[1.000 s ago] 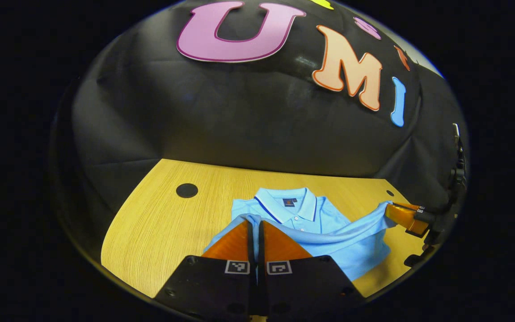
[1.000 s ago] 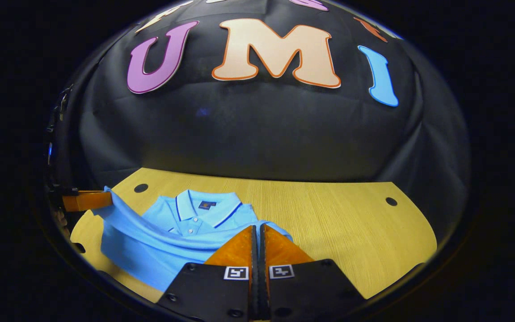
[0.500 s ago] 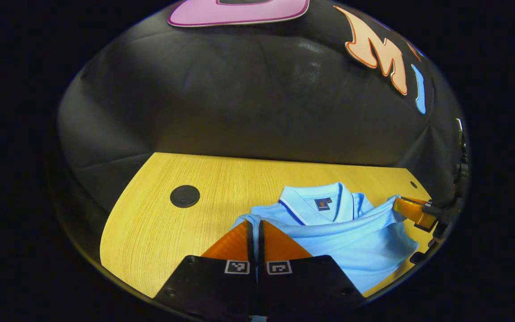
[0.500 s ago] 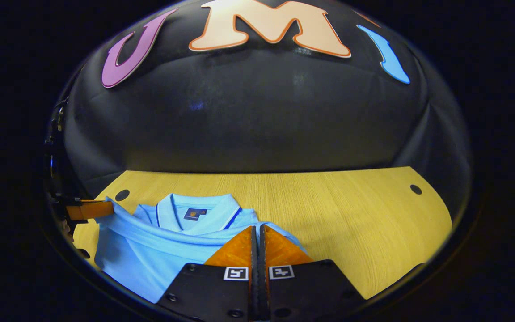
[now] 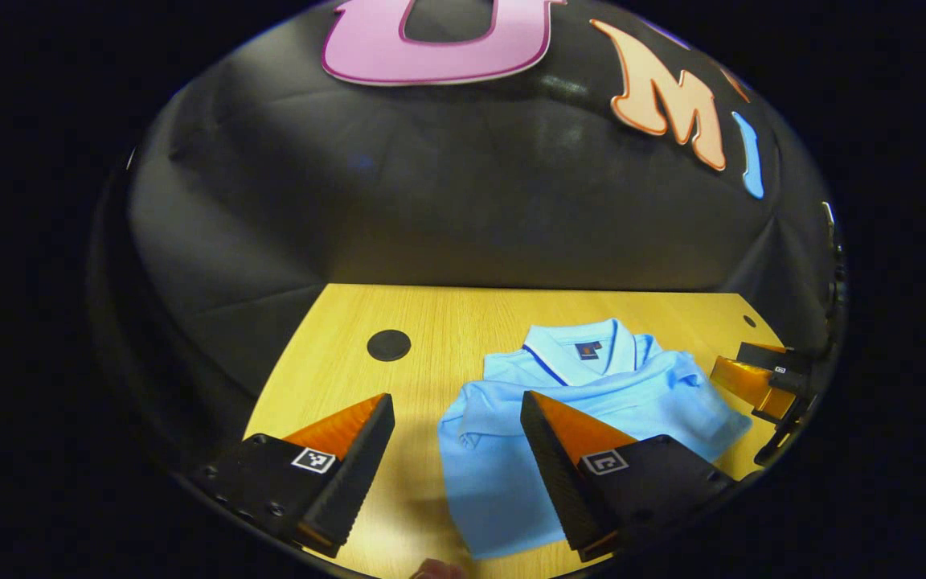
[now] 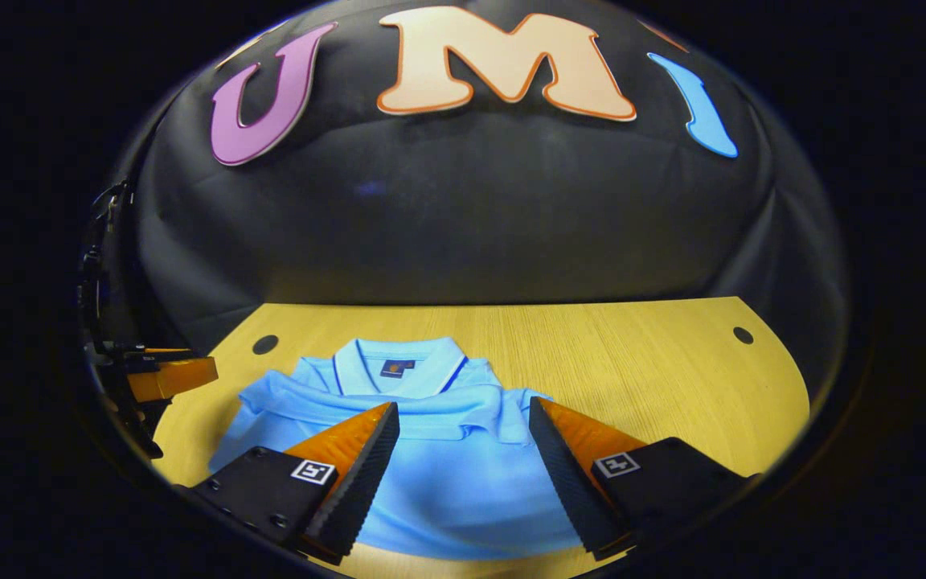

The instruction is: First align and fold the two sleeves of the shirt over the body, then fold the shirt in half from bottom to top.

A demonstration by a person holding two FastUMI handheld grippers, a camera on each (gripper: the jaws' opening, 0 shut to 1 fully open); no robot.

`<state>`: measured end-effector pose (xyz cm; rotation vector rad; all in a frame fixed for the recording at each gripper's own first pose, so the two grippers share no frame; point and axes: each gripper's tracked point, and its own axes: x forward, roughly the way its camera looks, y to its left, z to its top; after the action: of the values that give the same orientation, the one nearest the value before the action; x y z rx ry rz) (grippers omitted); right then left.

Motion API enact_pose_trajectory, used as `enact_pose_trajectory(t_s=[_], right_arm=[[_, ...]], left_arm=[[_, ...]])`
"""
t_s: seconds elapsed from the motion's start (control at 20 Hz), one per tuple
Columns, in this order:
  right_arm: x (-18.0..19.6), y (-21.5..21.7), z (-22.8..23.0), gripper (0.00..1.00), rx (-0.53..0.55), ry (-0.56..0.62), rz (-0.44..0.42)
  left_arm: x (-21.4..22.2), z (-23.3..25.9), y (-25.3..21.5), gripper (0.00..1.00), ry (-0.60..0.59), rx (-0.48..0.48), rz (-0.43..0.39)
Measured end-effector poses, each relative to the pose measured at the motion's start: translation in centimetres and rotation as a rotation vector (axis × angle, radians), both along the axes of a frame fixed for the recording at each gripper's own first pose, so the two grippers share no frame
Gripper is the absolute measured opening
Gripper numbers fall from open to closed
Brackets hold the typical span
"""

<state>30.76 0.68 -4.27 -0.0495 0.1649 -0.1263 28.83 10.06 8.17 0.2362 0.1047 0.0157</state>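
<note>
A light blue polo shirt [image 5: 592,390] [image 6: 463,482] lies folded on the wooden table [image 5: 431,322] [image 6: 632,362]. Its bottom edge rests across the body just below the collar [image 6: 399,362]. In the left gripper view my left gripper [image 5: 456,402] is open over the shirt's left edge, holding nothing. My right gripper [image 6: 463,410] is open above the middle of the folded shirt, also holding nothing. In the left gripper view the right gripper [image 5: 752,374] shows at the shirt's right side. In the right gripper view the left gripper [image 6: 165,374] shows at the shirt's left side.
Round dark holes mark the tabletop [image 5: 388,345] [image 6: 265,344] [image 6: 743,334]. The black cloth wall rises right behind the table's far edge. Bare wood stretches to the right of the shirt in the right gripper view.
Both grippers were shut on the shirt's raised bottom edge; now both are open. The edge has dropped flat onto the body below the collar.
</note>
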Motion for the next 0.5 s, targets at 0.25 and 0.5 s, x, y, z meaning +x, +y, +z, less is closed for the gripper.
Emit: enact_pose_trajectory(t_s=[0.25,0.5], right_arm=[[-8.7,2.1,1.8,1.00,0.007,-0.041,0.045],[-15.6,2.4,1.1,1.00,0.088,-0.030,0.081]], left_arm=[[-8.3,-0.7,-2.4,0.95,-0.014,-0.103,-0.005],[-14.2,-3.5,-3.9,0.94,-0.016,-0.196,0.037]])
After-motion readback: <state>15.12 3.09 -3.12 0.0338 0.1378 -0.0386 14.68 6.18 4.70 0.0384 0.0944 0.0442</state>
